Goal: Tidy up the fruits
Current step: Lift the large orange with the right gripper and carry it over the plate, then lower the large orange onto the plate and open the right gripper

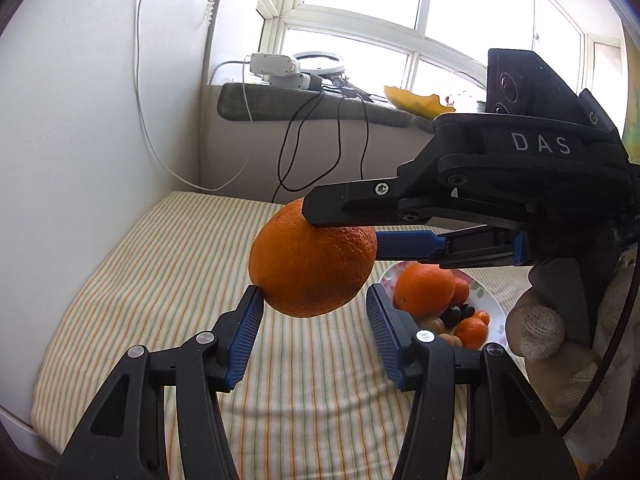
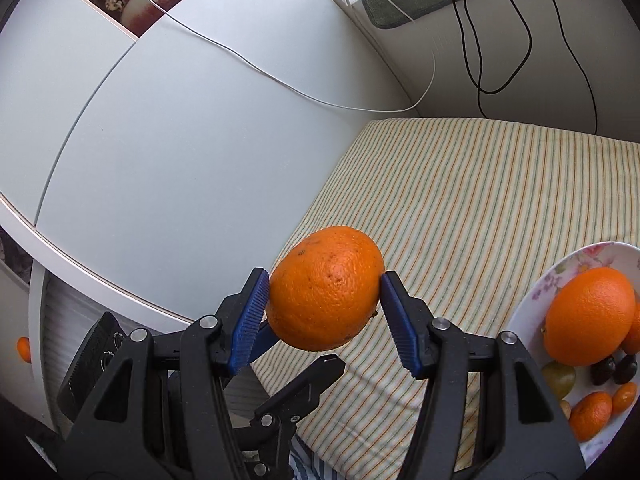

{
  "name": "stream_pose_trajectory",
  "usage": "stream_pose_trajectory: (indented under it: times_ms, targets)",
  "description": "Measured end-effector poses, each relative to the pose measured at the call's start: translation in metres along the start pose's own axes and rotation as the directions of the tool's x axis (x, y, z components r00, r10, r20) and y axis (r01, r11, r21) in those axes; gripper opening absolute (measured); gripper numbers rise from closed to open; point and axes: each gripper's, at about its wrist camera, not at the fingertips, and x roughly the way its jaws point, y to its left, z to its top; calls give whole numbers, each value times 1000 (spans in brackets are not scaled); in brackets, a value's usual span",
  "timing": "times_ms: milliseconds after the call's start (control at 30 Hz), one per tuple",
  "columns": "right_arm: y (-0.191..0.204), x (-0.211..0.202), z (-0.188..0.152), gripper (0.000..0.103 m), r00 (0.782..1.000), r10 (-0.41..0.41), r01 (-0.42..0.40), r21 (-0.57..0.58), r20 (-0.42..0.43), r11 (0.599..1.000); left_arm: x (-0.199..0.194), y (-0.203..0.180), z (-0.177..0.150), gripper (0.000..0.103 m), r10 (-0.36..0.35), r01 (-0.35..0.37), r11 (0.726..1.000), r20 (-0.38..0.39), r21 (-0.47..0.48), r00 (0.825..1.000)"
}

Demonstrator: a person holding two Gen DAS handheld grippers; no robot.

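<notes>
Two tongs meet at your big round orange (image 2: 326, 288): right tongs (image 2: 324, 292) pinch it aloft for handover, left tongs (image 1: 314, 300) gape, one pad touching.

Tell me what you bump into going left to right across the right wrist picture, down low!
Small orange by the cabinet → white cabinet → big orange held in the right hand-held gripper → bare striped cloth → flowered plate → orange on the plate.
</notes>
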Motion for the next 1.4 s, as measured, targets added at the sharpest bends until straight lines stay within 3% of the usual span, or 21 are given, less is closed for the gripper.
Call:
stream_pose_trajectory:
  times_ms: [433, 867, 1400]
  targets:
    - [-53, -72, -33, 60, 995, -77, 69, 107, 70, 992, 25, -66, -10, 53, -149, 155, 985, -83, 78, 985]
    - [-94, -110, -52, 60, 988, -126, 108, 174, 95, 979, 47, -109, -16, 52, -225, 248, 960, -169, 130, 960]
    - [-109, -121, -58, 61, 984, -149, 129, 185, 98, 974, 45, -120, -13, 51, -232, 262, 950, -182, 168, 956]
